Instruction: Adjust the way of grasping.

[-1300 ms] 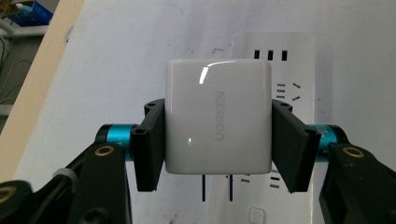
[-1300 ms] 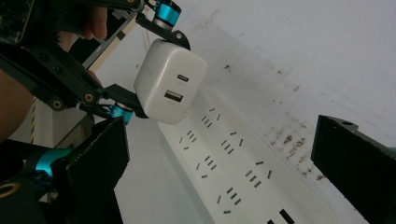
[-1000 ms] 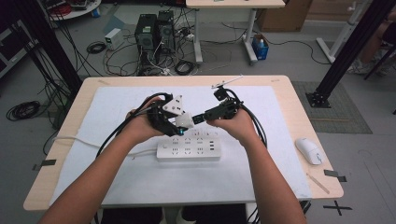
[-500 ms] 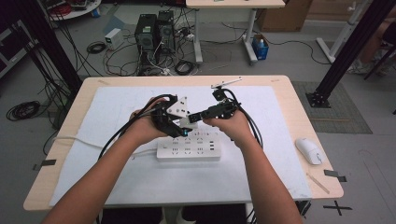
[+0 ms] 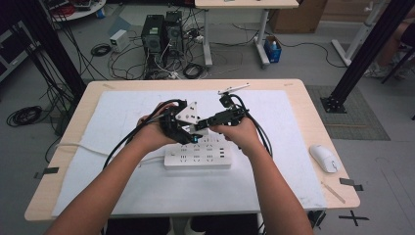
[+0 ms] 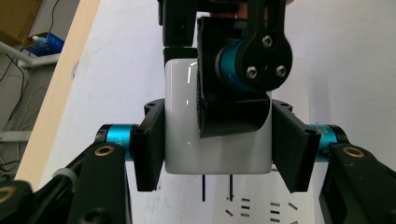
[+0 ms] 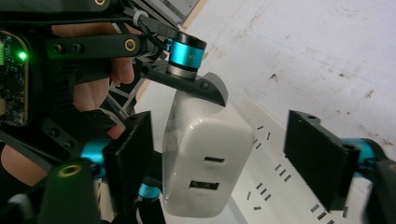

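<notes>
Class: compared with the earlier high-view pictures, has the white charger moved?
Yes. The white charger has shifted slightly towards the person, closer to the power strip lying on the table.

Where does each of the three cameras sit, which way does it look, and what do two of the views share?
High view: above the person's side, looking forward and down at the table; both forearms and each hand-held gripper show.
Left gripper view: rides on the left hand-held gripper, looking along its jaws at the white charger.
Right gripper view: rides on the right hand-held gripper, whose jaws stand apart around the charger.
Shared: both gripper views show the charger above the white power strip.
</notes>
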